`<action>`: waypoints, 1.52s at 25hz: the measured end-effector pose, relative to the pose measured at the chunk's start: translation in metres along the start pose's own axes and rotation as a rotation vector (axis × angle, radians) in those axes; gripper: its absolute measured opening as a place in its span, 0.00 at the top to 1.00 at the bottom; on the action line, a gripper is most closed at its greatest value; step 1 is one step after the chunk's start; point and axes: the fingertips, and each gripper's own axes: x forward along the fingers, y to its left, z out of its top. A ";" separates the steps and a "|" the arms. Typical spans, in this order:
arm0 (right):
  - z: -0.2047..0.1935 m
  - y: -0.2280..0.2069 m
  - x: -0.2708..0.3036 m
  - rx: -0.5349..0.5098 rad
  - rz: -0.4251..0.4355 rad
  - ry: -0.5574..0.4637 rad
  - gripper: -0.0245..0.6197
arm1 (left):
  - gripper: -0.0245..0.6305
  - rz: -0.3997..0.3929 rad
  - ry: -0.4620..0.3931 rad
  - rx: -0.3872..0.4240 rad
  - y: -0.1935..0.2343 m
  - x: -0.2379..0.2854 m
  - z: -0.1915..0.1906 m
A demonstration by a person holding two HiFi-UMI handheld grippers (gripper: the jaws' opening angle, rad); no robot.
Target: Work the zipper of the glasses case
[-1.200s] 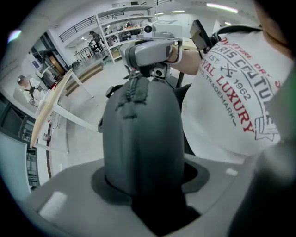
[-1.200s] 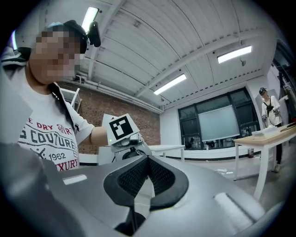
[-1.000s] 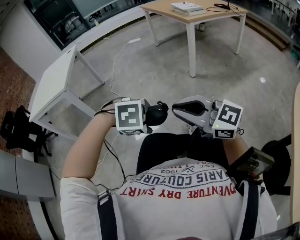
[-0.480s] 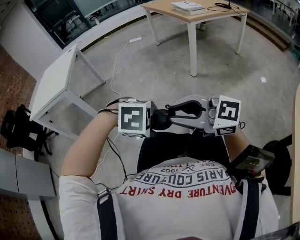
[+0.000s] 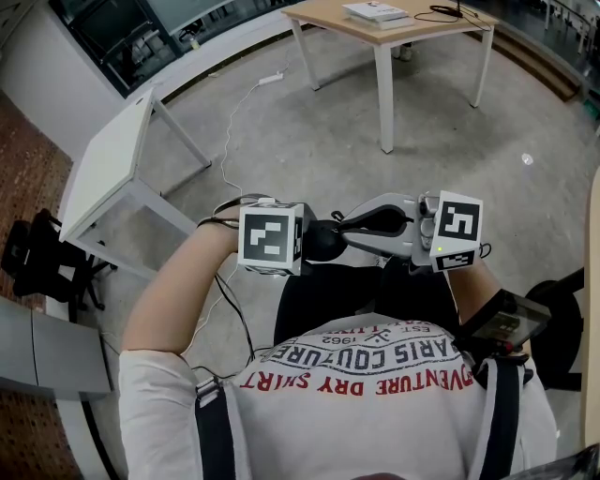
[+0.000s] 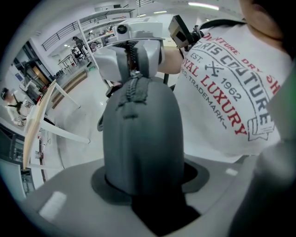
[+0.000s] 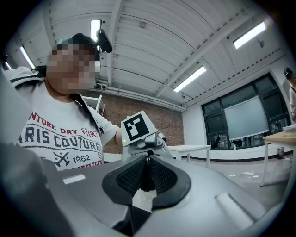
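The dark grey glasses case (image 6: 143, 134) stands up out of my left gripper (image 6: 148, 185), which is shut on its lower end. Its zipper (image 6: 132, 90) runs up the middle of the case. In the head view the case (image 5: 325, 242) shows as a dark lump between the two grippers, in front of the person's chest. My right gripper (image 5: 345, 223) reaches in from the right, its white jaws closing on the zipper pull (image 7: 147, 161) at the case's far end. A thin dark tab sits pinched between its pads (image 7: 159, 178).
A wooden table (image 5: 394, 28) with papers and a cable stands far ahead, and a white table (image 5: 112, 159) is at the left. A white cord (image 5: 230, 131) trails across the concrete floor. Dark chairs (image 5: 37, 262) sit at the left edge.
The right gripper came left to the case. Its jaws spread wide around the case's end, then narrowed onto the zipper pull. The left gripper has held the case throughout.
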 end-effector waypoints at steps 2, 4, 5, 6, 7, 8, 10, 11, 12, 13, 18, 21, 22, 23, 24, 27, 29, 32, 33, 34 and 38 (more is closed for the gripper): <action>-0.001 0.000 -0.001 -0.005 -0.006 0.006 0.92 | 0.58 0.003 -0.001 -0.003 0.000 0.001 0.000; -0.001 -0.001 -0.001 -0.007 -0.009 0.009 0.92 | 0.58 0.002 -0.007 -0.013 0.001 0.002 0.000; 0.000 -0.001 -0.001 -0.008 -0.010 0.009 0.92 | 0.58 -0.001 -0.014 -0.021 0.001 0.002 0.001; 0.000 -0.002 -0.002 -0.011 -0.012 0.008 0.93 | 0.58 -0.006 -0.023 -0.031 0.001 0.002 0.001; 0.001 -0.003 -0.002 -0.016 -0.015 0.008 0.93 | 0.58 -0.014 -0.035 -0.042 0.000 0.002 0.002; 0.001 -0.003 -0.003 -0.021 -0.019 0.009 0.93 | 0.58 -0.022 -0.048 -0.052 0.000 0.003 0.004; 0.002 -0.004 -0.003 -0.032 -0.028 0.010 0.93 | 0.58 -0.034 -0.079 -0.070 0.000 0.003 0.007; 0.002 -0.005 -0.004 -0.036 -0.032 0.009 0.93 | 0.58 -0.034 -0.095 -0.077 0.000 0.002 0.008; 0.003 -0.005 -0.005 -0.040 -0.036 0.008 0.93 | 0.58 -0.032 -0.110 -0.084 0.001 0.002 0.009; 0.004 -0.006 -0.006 -0.044 -0.040 0.008 0.93 | 0.58 -0.028 -0.123 -0.090 0.003 0.001 0.011; 0.007 -0.009 -0.014 -0.066 -0.058 0.015 0.93 | 0.58 -0.006 -0.190 -0.119 0.009 -0.004 0.015; 0.010 -0.010 -0.017 -0.078 -0.069 0.012 0.93 | 0.58 -0.007 -0.257 -0.146 0.010 -0.008 0.021; 0.010 -0.011 -0.018 -0.081 -0.072 0.012 0.93 | 0.58 -0.006 -0.280 -0.155 0.010 -0.008 0.023; 0.010 -0.011 -0.019 -0.083 -0.075 0.011 0.93 | 0.58 -0.004 -0.302 -0.162 0.011 -0.008 0.025; 0.011 -0.012 -0.020 -0.084 -0.077 0.010 0.93 | 0.58 -0.002 -0.323 -0.169 0.012 -0.009 0.026; 0.011 -0.014 -0.021 -0.086 -0.085 0.008 0.93 | 0.58 0.000 -0.382 -0.189 0.014 -0.008 0.031; 0.011 -0.015 -0.022 -0.084 -0.090 0.004 0.93 | 0.58 0.004 -0.420 -0.204 0.015 -0.008 0.034; 0.011 -0.016 -0.023 -0.078 -0.098 -0.002 0.93 | 0.58 0.024 -0.469 -0.225 0.018 -0.007 0.038; 0.010 -0.017 -0.023 -0.077 -0.099 -0.004 0.93 | 0.58 0.028 -0.481 -0.231 0.019 -0.006 0.039; 0.010 -0.017 -0.024 -0.076 -0.098 -0.005 0.93 | 0.58 0.029 -0.491 -0.236 0.019 -0.006 0.040; 0.010 -0.016 -0.025 -0.083 -0.094 0.003 0.93 | 0.58 0.014 -0.523 -0.251 0.017 -0.006 0.043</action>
